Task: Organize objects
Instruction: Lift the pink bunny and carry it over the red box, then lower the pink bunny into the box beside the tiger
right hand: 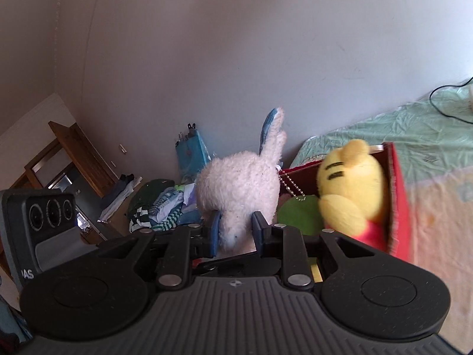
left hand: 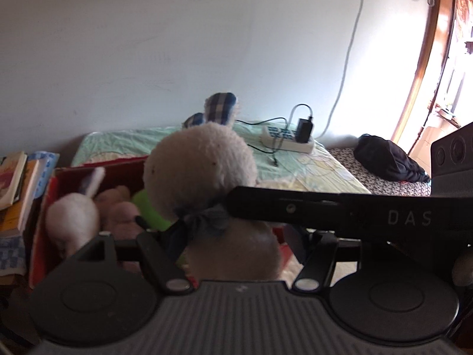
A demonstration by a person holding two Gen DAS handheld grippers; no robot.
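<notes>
In the left wrist view my left gripper (left hand: pixel 233 236) is shut on a large white plush rabbit (left hand: pixel 204 159) with blue plaid ears and a blue neck bow, held above a red cardboard box (left hand: pixel 41 224). The box holds a smaller white rabbit (left hand: pixel 74 216), a pink plush (left hand: pixel 121 210) and a green toy (left hand: pixel 147 207). In the right wrist view my right gripper (right hand: pixel 235 230) is shut on the small white rabbit (right hand: pixel 239 189) inside the red box (right hand: pixel 399 207), next to a yellow bear plush (right hand: pixel 351 189) and the green toy (right hand: pixel 298 213).
The box stands on a bed with a mint-green sheet (left hand: pixel 310 165). A power strip with charger (left hand: pixel 289 136) and a black bag (left hand: pixel 387 156) lie on the bed. Books (left hand: pixel 14 183) are stacked to the left. A clothes pile (right hand: pixel 159 207) and wooden furniture (right hand: pixel 77 153) lie beyond.
</notes>
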